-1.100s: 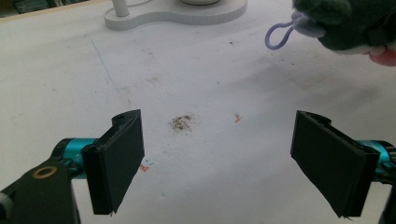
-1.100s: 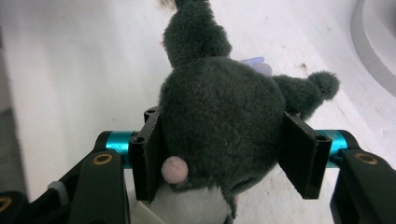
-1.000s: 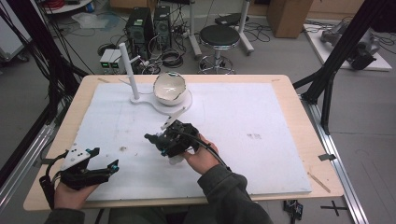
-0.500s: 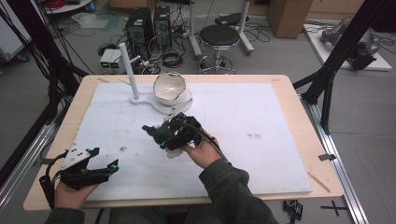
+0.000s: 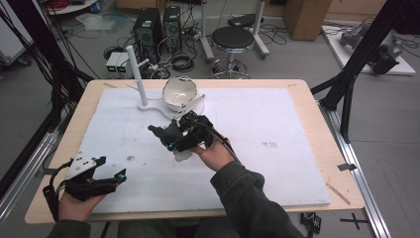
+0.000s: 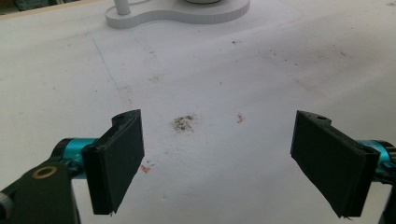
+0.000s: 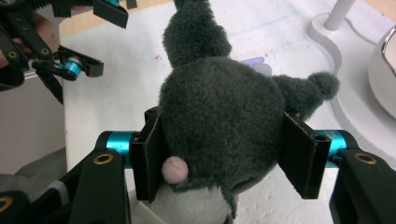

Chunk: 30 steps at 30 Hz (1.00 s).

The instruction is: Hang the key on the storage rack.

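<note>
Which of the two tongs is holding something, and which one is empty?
The right tongs hold the grey plush toy, with the jaws pressed on both its sides. The left tongs are empty: the jaws stand wide apart above the white mat.

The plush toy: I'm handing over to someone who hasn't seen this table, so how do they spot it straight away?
Start at the white mat covering the table, then find the white stand with its shiny bowl at the far edge. Just in front of it, the right gripper is shut on the plush toy. It is the one soft, dark grey furry thing there, with a white belly and a small pink spot.
</note>
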### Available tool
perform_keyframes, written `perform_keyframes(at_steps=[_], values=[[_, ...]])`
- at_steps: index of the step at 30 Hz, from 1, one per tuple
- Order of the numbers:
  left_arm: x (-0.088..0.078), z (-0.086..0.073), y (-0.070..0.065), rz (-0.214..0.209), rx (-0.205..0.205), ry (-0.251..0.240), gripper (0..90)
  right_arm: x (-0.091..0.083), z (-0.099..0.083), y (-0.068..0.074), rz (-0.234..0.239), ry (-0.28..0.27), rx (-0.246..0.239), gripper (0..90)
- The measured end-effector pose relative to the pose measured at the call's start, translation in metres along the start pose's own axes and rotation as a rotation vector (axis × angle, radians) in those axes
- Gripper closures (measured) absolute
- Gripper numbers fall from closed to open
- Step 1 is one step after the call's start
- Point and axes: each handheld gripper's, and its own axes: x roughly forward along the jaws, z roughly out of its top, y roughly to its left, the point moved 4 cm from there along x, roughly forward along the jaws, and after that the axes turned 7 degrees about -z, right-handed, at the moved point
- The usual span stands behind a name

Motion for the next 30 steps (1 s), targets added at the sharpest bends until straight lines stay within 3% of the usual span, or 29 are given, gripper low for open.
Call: perform_keyframes(at_steps=[16,30], values=[[0.000,0.000,0.000,-0.008,0.005,-0.002,17.7,-0.001,0.028,-0.008,0.023,-0.053,-0.031,39.4],[0.000,0.000,-0.001,-0.012,0.000,-0.006,17.7,0.006,0.048,-0.012,0.044,-0.062,-0.032,39.4]])
